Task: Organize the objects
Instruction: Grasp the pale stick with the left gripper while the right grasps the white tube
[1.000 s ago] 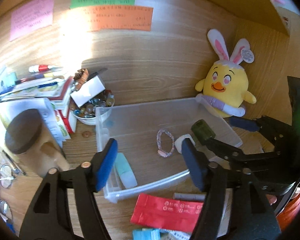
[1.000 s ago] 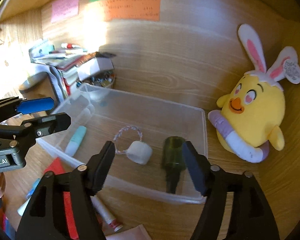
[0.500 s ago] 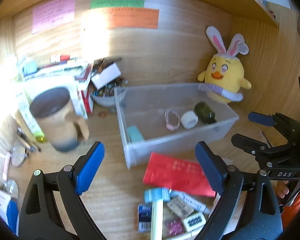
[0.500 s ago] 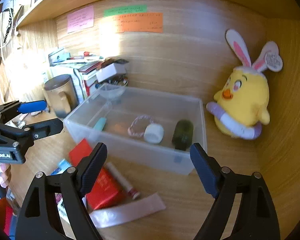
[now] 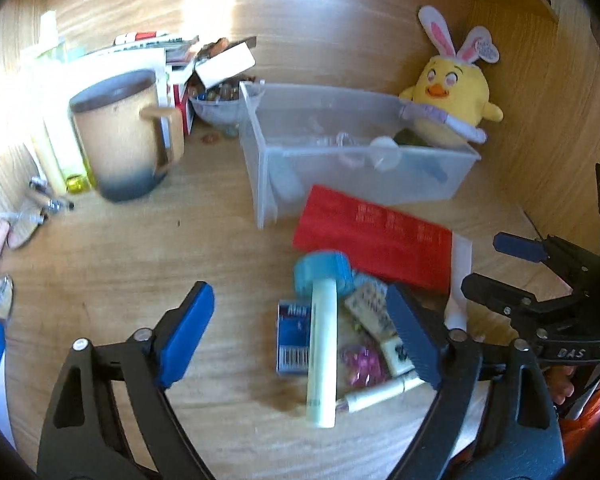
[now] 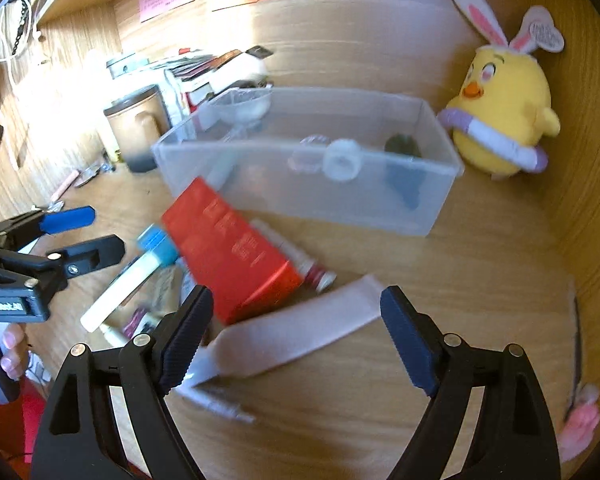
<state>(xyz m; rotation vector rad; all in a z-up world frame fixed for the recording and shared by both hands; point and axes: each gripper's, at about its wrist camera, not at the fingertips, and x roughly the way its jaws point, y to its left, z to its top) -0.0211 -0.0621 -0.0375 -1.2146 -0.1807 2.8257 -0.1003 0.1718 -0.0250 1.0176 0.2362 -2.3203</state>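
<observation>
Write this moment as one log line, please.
left gripper: closing, empty | right gripper: open, empty | clear plastic bin: partly filled | red flat packet: on desk

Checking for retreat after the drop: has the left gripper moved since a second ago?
Yes. The left gripper has pulled back from the clear plastic bin, which now sits farther up its view; the jaws, closing slightly, are empty.

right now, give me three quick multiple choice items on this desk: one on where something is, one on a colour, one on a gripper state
1. Where is the yellow chick plush?
A. inside the clear bin
B. beside the clear bin
C. on the mug

2. What colour is the flat packet before the bin?
A. red
B. green
C. black

3. What does the right gripper hold?
A. the mug
B. a pen
C. nothing

Answers: 1 B, it sits on the desk at the bin's end; 2 A, plainly red; 3 C, its jaws stand wide, pads bare.
</observation>
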